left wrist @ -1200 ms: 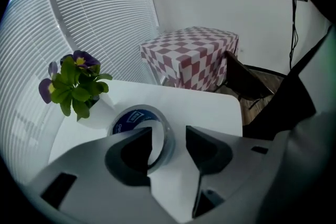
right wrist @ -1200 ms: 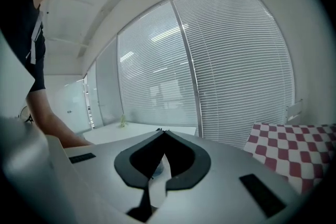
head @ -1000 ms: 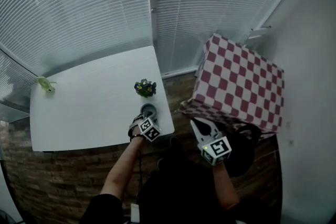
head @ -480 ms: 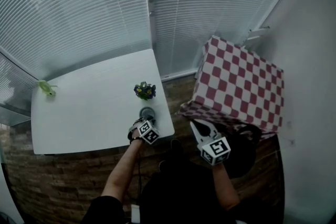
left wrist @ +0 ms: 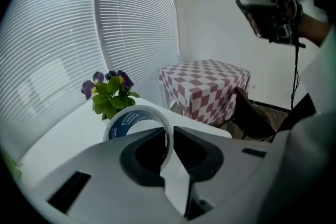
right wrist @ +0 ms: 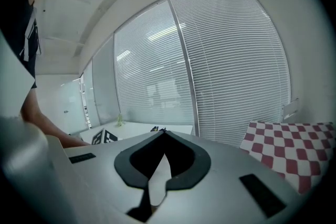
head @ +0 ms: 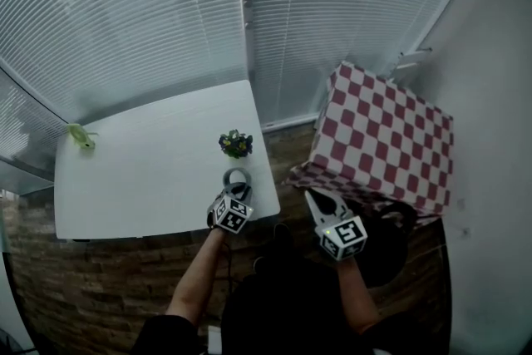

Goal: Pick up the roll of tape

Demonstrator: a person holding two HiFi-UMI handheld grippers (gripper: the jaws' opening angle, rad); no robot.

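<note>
The roll of tape [left wrist: 134,119] is clear with a blue-printed core. It stands on edge, one side of its ring pinched between the jaws of my left gripper [left wrist: 169,136]. In the head view the tape roll [head: 236,177] hangs just over the white table's [head: 141,175] near right corner, in front of my left gripper [head: 234,190] with its marker cube. My right gripper [head: 312,197] is held off the table's right side, above the floor. In the right gripper view my right gripper [right wrist: 164,132] has its tips together and nothing between them.
A small pot of purple flowers [head: 236,143] stands just beyond the tape, the same flower pot [left wrist: 108,93] being close behind the roll. A green toy [head: 81,135] sits at the table's far left. A red-checked covered table [head: 386,141] and a dark chair [head: 391,220] stand at right. Blinds line the back.
My left gripper has closed on the tape roll, which lay flat on the table, and raised it a little on edge. My right gripper has stayed where it was.
</note>
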